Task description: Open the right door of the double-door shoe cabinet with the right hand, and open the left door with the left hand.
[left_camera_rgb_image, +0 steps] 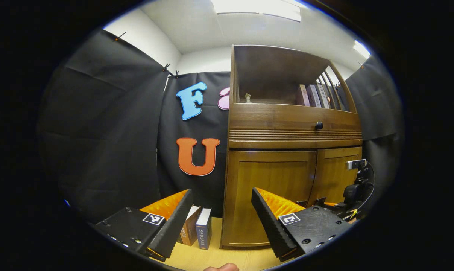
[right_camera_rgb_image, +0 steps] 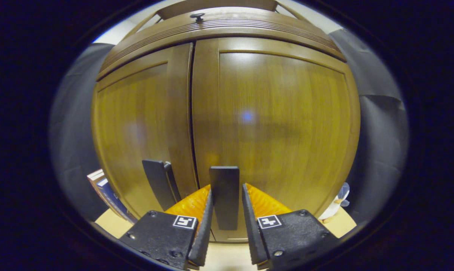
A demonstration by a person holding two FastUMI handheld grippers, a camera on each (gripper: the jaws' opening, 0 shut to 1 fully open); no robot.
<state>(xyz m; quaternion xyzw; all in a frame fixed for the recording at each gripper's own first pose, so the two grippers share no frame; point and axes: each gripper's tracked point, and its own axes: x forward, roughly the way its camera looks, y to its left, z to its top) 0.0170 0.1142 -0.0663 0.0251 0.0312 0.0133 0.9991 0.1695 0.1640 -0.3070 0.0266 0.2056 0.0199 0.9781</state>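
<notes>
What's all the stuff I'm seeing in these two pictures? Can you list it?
Shoe cabinet: one, brown wood, both doors closed.
Door handles: two, dark; right handle between the right gripper's fingers, left handle free.
Drawer knob: one, dark, above the doors.
Shelf books: several, upright, top shelf.
Floor books: a few, left of the cabinet.
Left gripper: open, away from the cabinet.
Right gripper: around the right handle.

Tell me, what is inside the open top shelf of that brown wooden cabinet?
The open top shelf holds a row of upright books at its right and a small pale object at its left. Contents behind the closed wooden doors stay hidden.
</notes>
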